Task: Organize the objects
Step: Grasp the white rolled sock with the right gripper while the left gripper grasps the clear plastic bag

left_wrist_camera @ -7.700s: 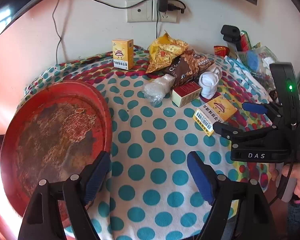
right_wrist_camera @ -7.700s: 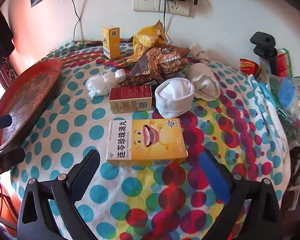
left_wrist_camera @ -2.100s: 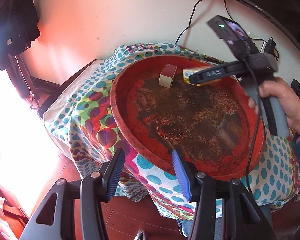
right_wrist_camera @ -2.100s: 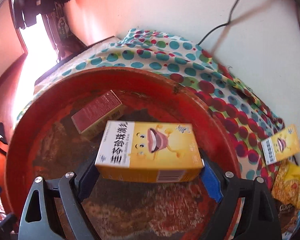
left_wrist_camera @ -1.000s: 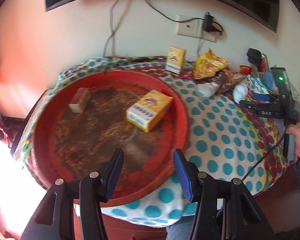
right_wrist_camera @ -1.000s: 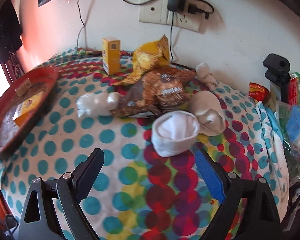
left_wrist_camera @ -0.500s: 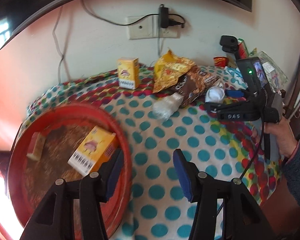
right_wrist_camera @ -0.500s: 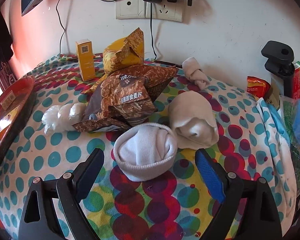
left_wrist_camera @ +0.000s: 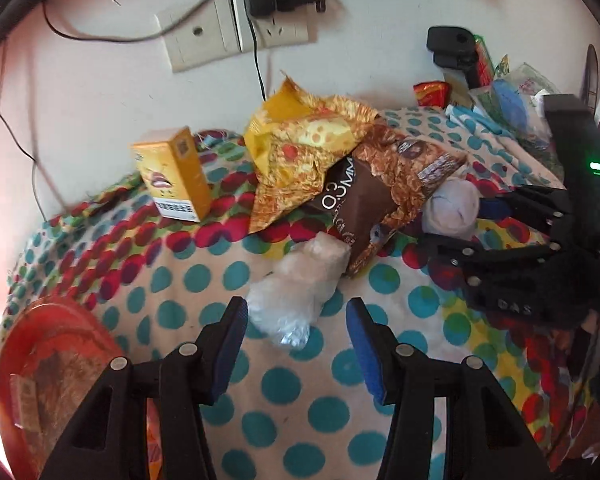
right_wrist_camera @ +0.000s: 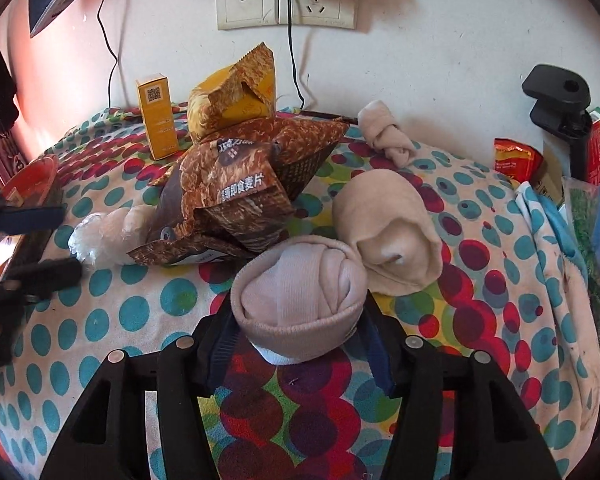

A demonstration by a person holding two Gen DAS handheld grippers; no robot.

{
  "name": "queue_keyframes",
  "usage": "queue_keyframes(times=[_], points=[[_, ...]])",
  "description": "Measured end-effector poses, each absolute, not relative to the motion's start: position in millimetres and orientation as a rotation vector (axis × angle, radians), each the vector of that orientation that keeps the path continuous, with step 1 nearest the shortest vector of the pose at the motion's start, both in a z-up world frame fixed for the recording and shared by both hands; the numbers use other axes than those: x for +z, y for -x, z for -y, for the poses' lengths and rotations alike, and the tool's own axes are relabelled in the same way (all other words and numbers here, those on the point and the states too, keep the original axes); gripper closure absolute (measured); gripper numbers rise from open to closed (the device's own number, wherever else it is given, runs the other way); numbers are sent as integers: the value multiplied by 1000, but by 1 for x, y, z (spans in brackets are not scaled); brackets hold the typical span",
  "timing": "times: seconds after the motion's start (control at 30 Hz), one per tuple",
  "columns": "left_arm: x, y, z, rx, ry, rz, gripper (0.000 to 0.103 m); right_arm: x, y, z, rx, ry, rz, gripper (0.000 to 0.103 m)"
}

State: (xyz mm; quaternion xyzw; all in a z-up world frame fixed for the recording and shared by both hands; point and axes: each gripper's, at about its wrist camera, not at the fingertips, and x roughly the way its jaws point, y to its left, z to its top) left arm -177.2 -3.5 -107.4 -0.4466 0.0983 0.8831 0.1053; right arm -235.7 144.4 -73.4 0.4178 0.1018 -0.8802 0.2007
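Tray (left_wrist_camera: 40,344), red and worn, now sits only at eight o'clock in your left view, where a second ago it filled the centre with the yellow box inside. Your left gripper (left_wrist_camera: 296,328) has swung across the dotted cloth (left_wrist_camera: 204,280) and stands released, its blue pads either side of the clear plastic bundle (left_wrist_camera: 296,296) without touching it. At twelve o'clock the brown snack bag (left_wrist_camera: 376,200) overlaps the yellow one (left_wrist_camera: 300,148). At three o'clock your right gripper (right_wrist_camera: 298,334) is closing on the rolled white sock (right_wrist_camera: 300,296); half a second ago its jaws stood wide of it, now both press its sides. The beige sock (right_wrist_camera: 384,232) lies touching at one o'clock.
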Motion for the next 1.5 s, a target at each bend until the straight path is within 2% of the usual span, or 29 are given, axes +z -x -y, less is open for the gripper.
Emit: queue_keyframes(times=[0.2,0.33,0.4,0.43,0.47,0.5,0.6,0.67,0.73,0.77,0.8,0.97,1.13,1.2,1.23,1.27,1.3,1.33,1.43,1.5], points=[[-132,202,-4,2593,1387,-330,50,-77,238,-143,-2451,-1200,-291,47],[-136,206,3,2618,1378,-198,50,-78,239,-143,-2446,-1201,-292,44],[-138,210,7,2632,1381,-100,51,-79,240,-143,-2449,-1207,-294,40],[-138,210,8,2641,1374,-79,51,-79,241,-143,-2445,-1209,-290,33],[-140,209,6,2664,1351,-84,51,-80,241,-143,-2433,-1213,-285,20],[-141,208,5,2680,1329,-81,51,-83,242,-139,-2412,-1223,-304,14],[-142,206,4,2699,1307,-65,50,-84,241,-139,-2413,-1228,-319,11],[-142,206,5,2701,1310,-64,50,-85,242,-140,-2419,-1237,-316,4],[-141,207,4,2713,1318,-78,42,-87,245,-142,-2419,-1261,-304,0],[-143,209,9,2738,1346,-58,27,-87,245,-142,-2420,-1258,-304,0],[-144,212,13,2746,1366,-28,20,-87,244,-142,-2421,-1258,-308,0],[-145,215,16,2760,1385,-11,14,-86,244,-142,-2422,-1258,-309,0],[-144,215,16,2762,1383,-15,15,-85,244,-141,-2431,-1263,-301,0],[-144,214,15,2758,1373,-18,20,-83,242,-141,-2448,-1251,-303,5],[-144,215,13,2758,1368,-19,24,-80,239,-142,-2454,-1226,-297,12],[-142,214,12,2762,1349,-23,41,-77,236,-143,-2462,-1198,-293,17],[-141,213,11,2760,1332,-29,65,-73,231,-143,-2477,-1162,-298,18],[-140,213,9,2760,1321,-41,73,-72,229,-143,-2481,-1148,-306,17],[-139,212,4,2768,1315,-98,76,-75,229,-134,-2454,-1170,-356,17],[-139,213,5,2758,1311,-88,76,-78,231,-128,-2411,-1189,-356,25]])
